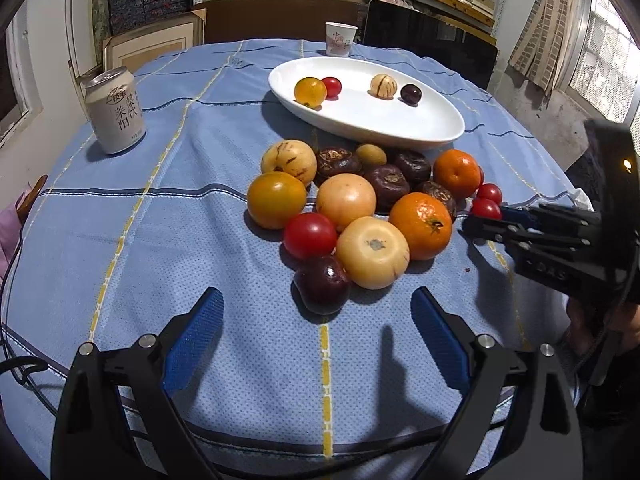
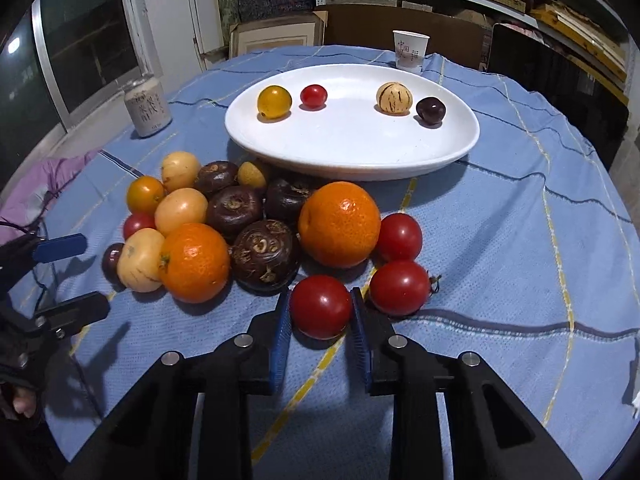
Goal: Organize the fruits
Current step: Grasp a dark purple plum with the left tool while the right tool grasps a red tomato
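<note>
A pile of fruits lies on the blue cloth before a white oval plate [image 1: 400, 128] [image 2: 360, 152]. The plate holds a yellow tomato [image 2: 274, 102], a red cherry tomato [image 2: 313, 96], a striped pale fruit [image 2: 393, 98] and a dark plum [image 2: 431, 110]. My right gripper [image 2: 321, 312] is shut on a red tomato [image 2: 320, 306] at the pile's near right edge, on the cloth. It also shows in the left wrist view [image 1: 486, 220]. My left gripper [image 1: 316, 320] is open and empty, just short of a dark plum [image 1: 322, 284]. It also shows in the right wrist view [image 2: 76, 276].
The pile holds two oranges [image 2: 339, 224] [image 2: 195, 262], dark brown fruits [image 2: 265, 255], pale yellow fruits [image 1: 372, 252] and red tomatoes [image 2: 400, 288]. A drink can [image 1: 115, 110] stands at the left. A paper cup [image 1: 340, 39] stands behind the plate. Shelves and boxes lie beyond the table.
</note>
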`<state>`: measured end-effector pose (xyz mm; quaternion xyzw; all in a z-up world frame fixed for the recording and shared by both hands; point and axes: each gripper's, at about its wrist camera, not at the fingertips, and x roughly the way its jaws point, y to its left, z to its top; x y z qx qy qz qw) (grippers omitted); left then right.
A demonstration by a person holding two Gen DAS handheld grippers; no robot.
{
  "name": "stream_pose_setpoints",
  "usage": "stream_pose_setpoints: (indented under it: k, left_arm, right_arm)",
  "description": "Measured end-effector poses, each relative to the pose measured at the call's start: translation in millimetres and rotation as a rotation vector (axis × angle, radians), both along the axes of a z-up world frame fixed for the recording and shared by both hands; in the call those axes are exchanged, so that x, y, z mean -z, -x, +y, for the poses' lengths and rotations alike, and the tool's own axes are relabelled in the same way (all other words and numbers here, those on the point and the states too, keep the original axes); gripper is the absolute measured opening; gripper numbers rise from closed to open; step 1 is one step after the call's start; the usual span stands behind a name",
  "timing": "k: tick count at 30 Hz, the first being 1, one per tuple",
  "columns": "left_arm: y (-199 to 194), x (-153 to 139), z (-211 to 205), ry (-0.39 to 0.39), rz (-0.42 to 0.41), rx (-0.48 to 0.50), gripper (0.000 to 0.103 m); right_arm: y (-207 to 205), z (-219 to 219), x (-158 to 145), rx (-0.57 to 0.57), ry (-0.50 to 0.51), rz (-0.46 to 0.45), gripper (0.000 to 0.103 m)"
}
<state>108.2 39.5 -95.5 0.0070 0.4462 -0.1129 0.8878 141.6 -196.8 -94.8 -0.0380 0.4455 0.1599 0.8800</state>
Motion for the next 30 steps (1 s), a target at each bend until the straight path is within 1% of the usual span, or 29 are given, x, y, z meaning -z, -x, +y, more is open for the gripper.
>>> stream_pose_setpoints:
  k: [2, 4, 5, 6, 7, 8, 10, 11, 15, 18, 20, 21, 22, 23, 24, 25, 27, 30]
  left_arm:
    - [-2, 1, 3, -0.016, -0.002, -0.018, 0.092]
    - [-6, 2, 6, -0.029, 0.004, -0.032, 0.091]
    - [-8, 3, 7, -0.032, 0.009, -0.034, 0.089]
    - [-10, 5, 7, -0.046, 0.017, -0.034, 0.082]
    - [-11, 7, 6, -0.056, 0.024, -0.03, 0.077]
    - [-12, 10, 6, -0.069, 0.031, -0.026, 0.077]
    - [-13, 12, 4, -0.089, 0.032, -0.014, 0.071]
    - [-13, 12, 2, -0.094, 0.03, -0.006, 0.07]
    - [-12, 8, -6, -0.149, -0.007, 0.006, 0.066]
    - [-16, 9, -6, -0.136, 0.001, 0.014, 0.066]
    - [-17, 10, -3, -0.109, 0.013, 0.02, 0.063]
    - [-17, 11, -3, -0.095, 0.018, 0.03, 0.052]
    - [-17, 12, -4, -0.091, 0.023, 0.041, 0.048]
    - [-15, 11, -6, -0.101, 0.013, 0.047, 0.047]
    - [-14, 10, -8, -0.107, 0.002, 0.053, 0.039]
    - [-12, 9, -11, -0.118, -0.008, 0.06, 0.036]
    - [-8, 8, -13, -0.128, -0.023, 0.059, 0.033]
    - [-4, 7, -10, -0.099, -0.018, 0.057, 0.033]
  right_arm:
    - [6, -1, 2, -0.013, -0.029, 0.02, 0.029]
    - [12, -1, 2, -0.02, -0.043, 0.021, 0.03]
    - [15, -1, 2, -0.028, -0.056, 0.02, 0.03]
    - [17, -1, 2, -0.034, -0.065, 0.021, 0.03]
    - [20, -1, 2, -0.04, -0.073, 0.02, 0.03]
    - [20, -2, 2, -0.043, -0.079, 0.02, 0.03]
    - [20, -3, 3, -0.043, -0.091, 0.025, 0.031]
    - [19, -4, 3, -0.043, -0.098, 0.027, 0.031]
    - [19, -5, 3, -0.042, -0.111, 0.03, 0.031]
    - [19, -6, 3, -0.041, -0.118, 0.031, 0.031]
    - [19, -7, 3, -0.04, -0.125, 0.032, 0.031]
    - [19, -7, 3, -0.039, -0.128, 0.032, 0.031]
    - [19, -8, 3, -0.039, -0.131, 0.033, 0.031]
    - [19, -8, 3, -0.039, -0.134, 0.034, 0.031]
    - [19, -8, 3, -0.039, -0.136, 0.034, 0.031]
    - [19, -9, 3, -0.038, -0.137, 0.035, 0.031]
    - [19, -9, 3, -0.037, -0.144, 0.036, 0.031]
    - [18, -11, 4, -0.034, -0.155, 0.039, 0.03]
